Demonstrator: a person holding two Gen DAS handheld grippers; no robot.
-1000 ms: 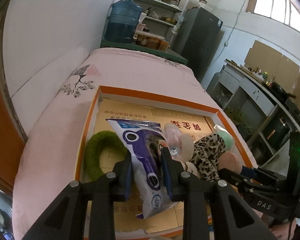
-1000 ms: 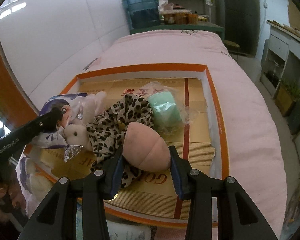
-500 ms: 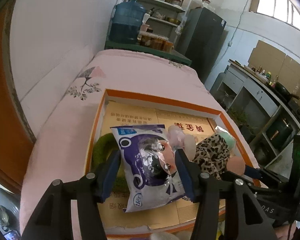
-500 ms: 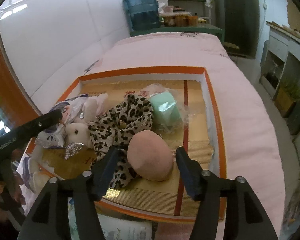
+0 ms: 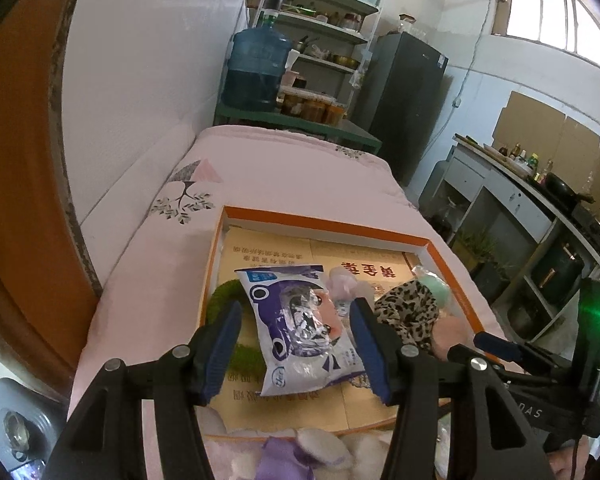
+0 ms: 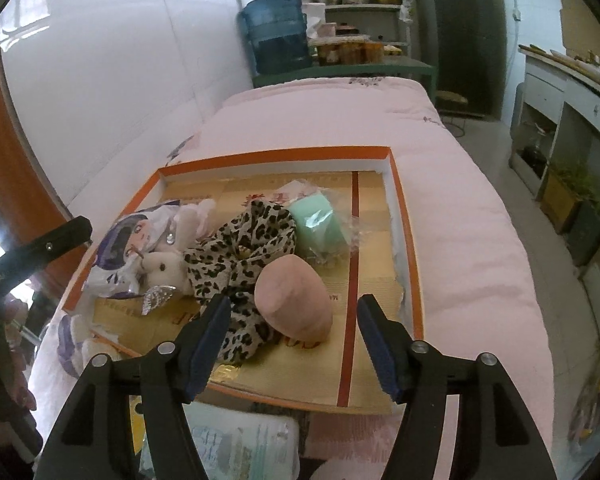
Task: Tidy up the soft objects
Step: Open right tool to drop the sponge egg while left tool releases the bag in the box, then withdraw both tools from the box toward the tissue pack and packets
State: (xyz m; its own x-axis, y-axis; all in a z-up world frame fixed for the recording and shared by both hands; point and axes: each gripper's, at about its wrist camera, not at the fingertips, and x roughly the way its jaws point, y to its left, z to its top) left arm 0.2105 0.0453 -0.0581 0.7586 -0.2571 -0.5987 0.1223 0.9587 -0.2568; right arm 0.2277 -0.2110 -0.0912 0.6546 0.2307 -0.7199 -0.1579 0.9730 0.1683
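Your left hand-held gripper [image 5: 296, 344] stands wide, its jaws having just been opening; the purple-and-white plastic packet [image 5: 300, 328] lies between the pads but neither pad presses on it. The packet rests in the orange-rimmed box [image 5: 324, 222] on the pink bed [image 5: 284, 172], straight ahead of and below that gripper, its long axis running roughly along the fingers' line, partly over the green ring [image 5: 224, 296].

Your right hand-held gripper [image 6: 294, 334] is likewise wide, jaws just opened further, with the pink egg-shaped sponge [image 6: 294, 294] lying free between the fingers on the box floor, touching the leopard-print cloth [image 6: 244, 248] to that gripper's left. The mint sponge in wrap [image 6: 318, 222] sits just beyond.

Judgement: both items appear released inside the box. More soft items lie on the bed below each gripper, nearer you than the box.
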